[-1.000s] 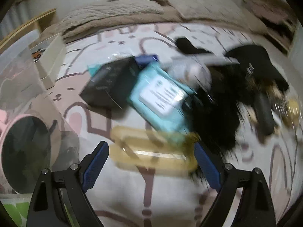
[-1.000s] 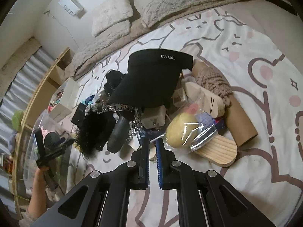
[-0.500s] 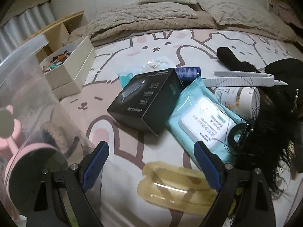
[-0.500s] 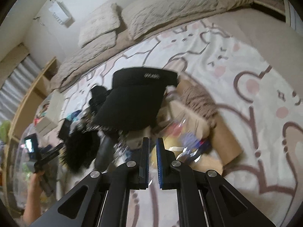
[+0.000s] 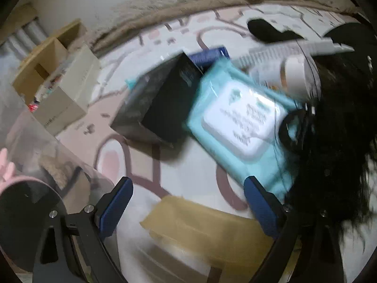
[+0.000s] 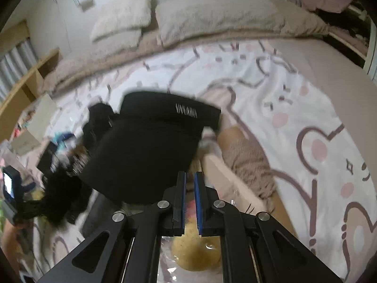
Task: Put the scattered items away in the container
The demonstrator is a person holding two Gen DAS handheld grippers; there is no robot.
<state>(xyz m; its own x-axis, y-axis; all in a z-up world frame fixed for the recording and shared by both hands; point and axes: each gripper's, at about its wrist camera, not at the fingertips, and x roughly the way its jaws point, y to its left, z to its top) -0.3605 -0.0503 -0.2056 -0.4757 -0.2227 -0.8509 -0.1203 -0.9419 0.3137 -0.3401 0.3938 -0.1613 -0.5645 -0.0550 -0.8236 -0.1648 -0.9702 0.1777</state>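
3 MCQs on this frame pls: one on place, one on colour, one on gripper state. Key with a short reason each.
1. Where does the black box lie relative to the wipes pack?
A. on top of it
B. beside it on its left in the left wrist view, touching
C. inside the clear container

2. What colour is the wipes pack?
A. light blue with a white lid
B. red
C. plain black

3. How do the two grippers stand?
A. both wide open
B. left gripper shut, right gripper open
C. left gripper open, right gripper shut

Key:
1 B, the box's right edge meets the pack's left edge on the bedspread.
2 A, a teal-blue wrapper with a white flap.
3 C, left pads stand far apart with nothing clamped; right pads nearly meet, holding nothing.
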